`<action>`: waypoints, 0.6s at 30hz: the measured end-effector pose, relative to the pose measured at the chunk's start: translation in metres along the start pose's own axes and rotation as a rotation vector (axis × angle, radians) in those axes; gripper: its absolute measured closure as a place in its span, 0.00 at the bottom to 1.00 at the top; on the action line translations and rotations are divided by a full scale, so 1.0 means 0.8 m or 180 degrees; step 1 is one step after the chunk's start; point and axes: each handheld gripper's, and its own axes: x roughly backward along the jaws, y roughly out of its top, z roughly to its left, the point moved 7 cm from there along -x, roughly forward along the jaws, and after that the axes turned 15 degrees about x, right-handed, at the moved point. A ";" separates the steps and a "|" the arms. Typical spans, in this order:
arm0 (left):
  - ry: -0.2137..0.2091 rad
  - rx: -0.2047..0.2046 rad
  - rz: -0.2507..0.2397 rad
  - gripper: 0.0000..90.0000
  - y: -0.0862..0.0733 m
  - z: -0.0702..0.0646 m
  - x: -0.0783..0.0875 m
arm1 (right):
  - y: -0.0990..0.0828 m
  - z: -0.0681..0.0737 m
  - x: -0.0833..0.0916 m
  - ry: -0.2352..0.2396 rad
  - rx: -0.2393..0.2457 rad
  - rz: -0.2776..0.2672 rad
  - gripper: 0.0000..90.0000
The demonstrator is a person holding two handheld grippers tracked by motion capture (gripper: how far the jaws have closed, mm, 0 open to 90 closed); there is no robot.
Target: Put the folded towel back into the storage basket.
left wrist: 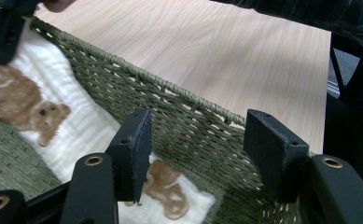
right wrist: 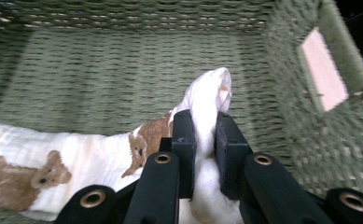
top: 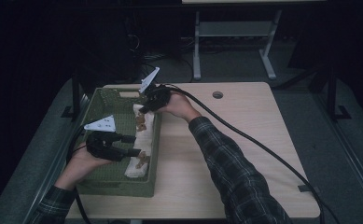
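Observation:
A white cloth with brown bear prints (top: pixel 141 140) lies along the right inner wall of a green woven basket (top: pixel 105 179). My right gripper (top: pixel 144 110) is shut on the cloth's far end; in the right gripper view the fabric (right wrist: pixel 206 100) is pinched between the jaws (right wrist: pixel 202 140) and bunches up above them. My left gripper (top: pixel 135 145) hovers over the cloth's near end with its jaws open and nothing between them. In the left gripper view the cloth (left wrist: pixel 72 130) lies below and left of the open jaws (left wrist: pixel 198 149), against the basket's wall (left wrist: pixel 188 126).
The basket stands at the left of a light wooden table (top: pixel 244 154) with a round hole (top: pixel 218 94) near its far edge. A black cable (top: pixel 263 144) trails across the table from the right gripper. A metal table frame (top: pixel 235 37) stands beyond.

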 end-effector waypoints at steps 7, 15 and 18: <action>-0.0023 0.0003 -0.0011 0.46 0.002 -0.001 -0.004 | -0.001 -0.019 -0.008 -0.0078 -0.0019 0.0030 0.88; -0.0026 0.0027 -0.0058 0.45 0.005 -0.001 -0.004 | -0.003 -0.038 0.010 -0.0447 -0.0167 -0.0003 0.60; -0.0019 0.0019 -0.0079 0.44 0.009 -0.003 -0.004 | -0.003 -0.038 0.024 -0.0466 -0.0213 -0.0023 0.56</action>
